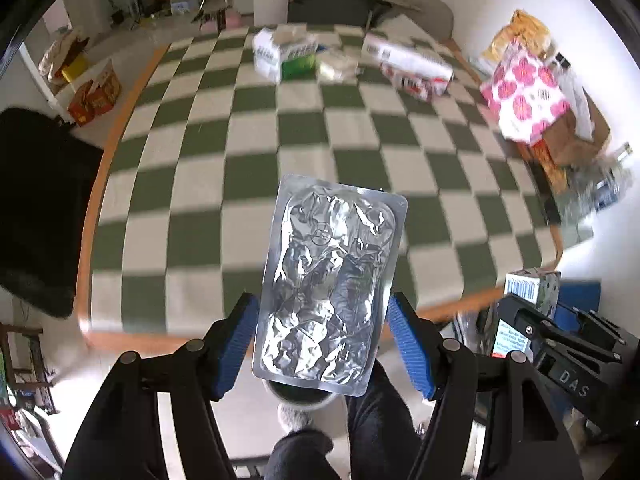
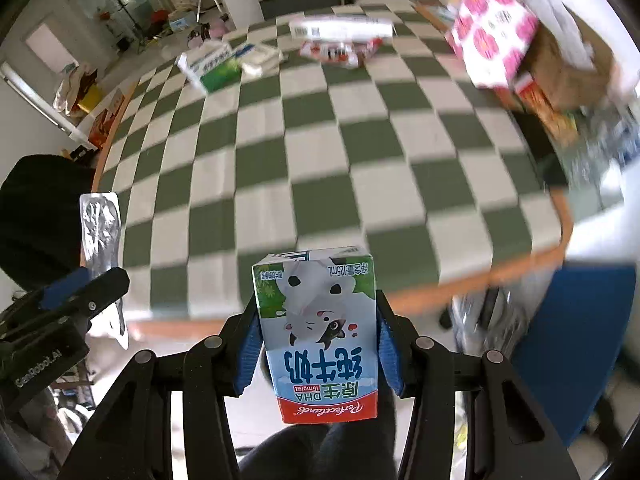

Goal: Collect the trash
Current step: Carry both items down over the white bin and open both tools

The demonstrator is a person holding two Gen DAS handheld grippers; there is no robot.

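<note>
With our left claw (image 1: 322, 344) clamping the foil pack (image 1: 330, 284) and our right claw (image 2: 316, 344) the milk carton (image 2: 318, 336), a jolt could shake either loose.

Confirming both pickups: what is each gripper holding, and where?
Left gripper: foil blister pack, by its long edges. Right gripper: milk carton, by its sides.

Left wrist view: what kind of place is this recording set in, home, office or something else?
Probably a storeroom-like workspace rather than a home: a checkered table strewn with packaging, cardboard boxes on the floor, and tripods and clutter beyond.
</note>
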